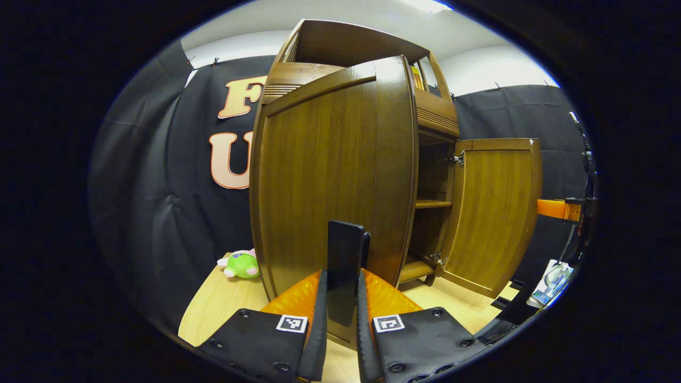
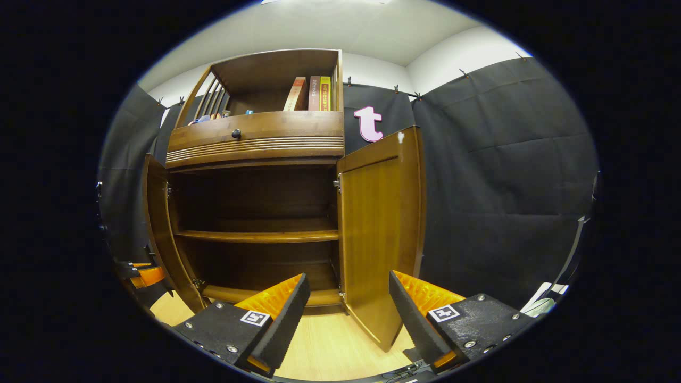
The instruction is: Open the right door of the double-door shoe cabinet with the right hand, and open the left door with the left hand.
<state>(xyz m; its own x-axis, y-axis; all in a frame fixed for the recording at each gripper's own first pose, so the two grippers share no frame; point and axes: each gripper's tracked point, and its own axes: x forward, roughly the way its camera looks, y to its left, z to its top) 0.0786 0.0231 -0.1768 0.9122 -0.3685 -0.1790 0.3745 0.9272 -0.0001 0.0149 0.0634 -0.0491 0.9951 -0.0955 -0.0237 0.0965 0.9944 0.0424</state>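
**Both cabinet doors swung out**

I see the cabinet (image 2: 255,143) standing on the table (image 2: 330,346), its lower part open from my right gripper view: one shelf (image 2: 258,235) crosses the dark inside, and books (image 2: 311,93) lean in the top nook above a drawer with a small knob (image 2: 235,134).

The left door (image 1: 335,181) is swung wide towards my left camera. The right door (image 2: 380,229) stands out at an angle on its hinges; in the left gripper view it hangs open beside the shelves (image 1: 495,213).

My left gripper (image 1: 341,298) has its fingers pressed in on the black handle (image 1: 345,266) at the left door's edge, pinching it from both sides. My right gripper (image 2: 348,308) is spread wide and holds nothing, with the right door's lower edge between and beyond its fingers, apart from them.

A green plush toy (image 1: 242,264) lies on the table left of the cabinet.
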